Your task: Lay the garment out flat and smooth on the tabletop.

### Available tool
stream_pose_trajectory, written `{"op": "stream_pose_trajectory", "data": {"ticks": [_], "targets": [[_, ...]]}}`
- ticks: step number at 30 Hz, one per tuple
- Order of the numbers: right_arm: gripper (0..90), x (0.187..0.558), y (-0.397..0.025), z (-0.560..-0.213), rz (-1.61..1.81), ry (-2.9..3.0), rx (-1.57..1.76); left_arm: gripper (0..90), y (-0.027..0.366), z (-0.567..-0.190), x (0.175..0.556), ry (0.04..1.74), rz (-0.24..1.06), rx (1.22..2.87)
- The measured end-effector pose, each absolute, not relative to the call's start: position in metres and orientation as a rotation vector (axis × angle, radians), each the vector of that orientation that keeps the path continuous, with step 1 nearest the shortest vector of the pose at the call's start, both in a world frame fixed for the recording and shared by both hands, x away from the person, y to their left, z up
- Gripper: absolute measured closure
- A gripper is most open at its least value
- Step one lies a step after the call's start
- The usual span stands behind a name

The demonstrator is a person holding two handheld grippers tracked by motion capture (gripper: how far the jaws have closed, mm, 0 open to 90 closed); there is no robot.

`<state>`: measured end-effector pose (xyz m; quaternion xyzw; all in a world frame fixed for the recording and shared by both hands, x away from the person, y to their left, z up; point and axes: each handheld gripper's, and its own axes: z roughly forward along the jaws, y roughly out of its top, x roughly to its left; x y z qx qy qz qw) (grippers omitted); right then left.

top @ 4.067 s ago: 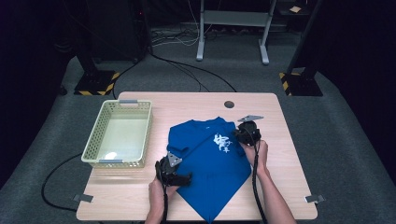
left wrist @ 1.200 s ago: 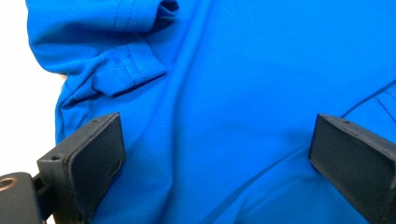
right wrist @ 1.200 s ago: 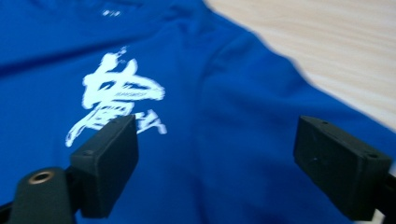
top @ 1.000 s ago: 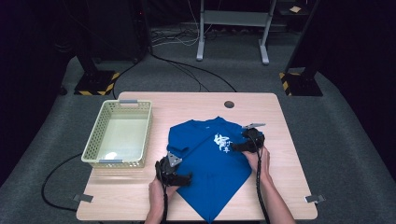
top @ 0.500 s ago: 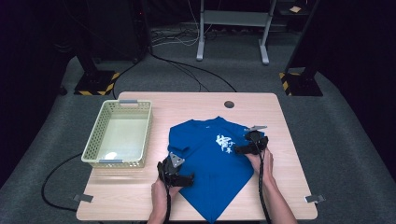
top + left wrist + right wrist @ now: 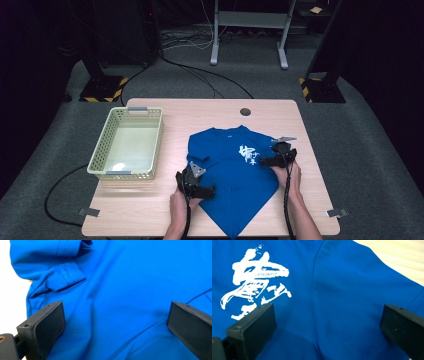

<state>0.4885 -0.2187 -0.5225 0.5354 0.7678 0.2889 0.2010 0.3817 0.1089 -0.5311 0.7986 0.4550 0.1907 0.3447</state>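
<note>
Blue cloth fills the middle of the high view: a T-shirt (image 6: 231, 175) lies spread and skewed on the pale wooden table (image 6: 310, 210), collar toward the far edge, one corner reaching the near edge. Two forearms come up from the bottom of the frame. The left gripper (image 6: 200, 189) sits low at the shirt's left border, lower centre of the picture; the right gripper (image 6: 272, 161) rests at the shirt's right border, a little higher in the frame, its cable (image 6: 286, 200) trailing back along the hand (image 6: 287, 175). Both claws gape wide — jaws well apart with fabric between them, nothing pinched. A cream plastic basket (image 6: 150, 142) stands at the left of the table, apart from the shirt. Grey carpet (image 6: 365, 150), black stands and loose cables surround the table under a dark backdrop. The left gripper view adds a folded, stitched sleeve hem (image 6: 65, 277) at upper left, with the shirt's edge beside the left jaw. The right gripper view adds white brush-style lettering (image 6: 254, 282) at upper left — and bare wood at upper right.
</note>
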Motion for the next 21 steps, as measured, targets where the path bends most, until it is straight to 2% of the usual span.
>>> {"op": "stream_pose_trajectory", "data": {"ticks": [9,16,21], "targets": [[0.0,0.487,-0.243,-0.523,0.798,2.102,1.531,0.6,0.099,-0.531,0.387,1.171,0.489,2.084],[0.0,0.468,-0.238,-0.509,0.914,2.055,1.489,0.6,0.103,-0.530,0.385,1.155,0.461,2.073],[0.0,0.452,-0.231,-0.517,0.910,2.094,1.445,1.9,0.112,-0.529,0.383,1.153,0.428,2.026]]}}
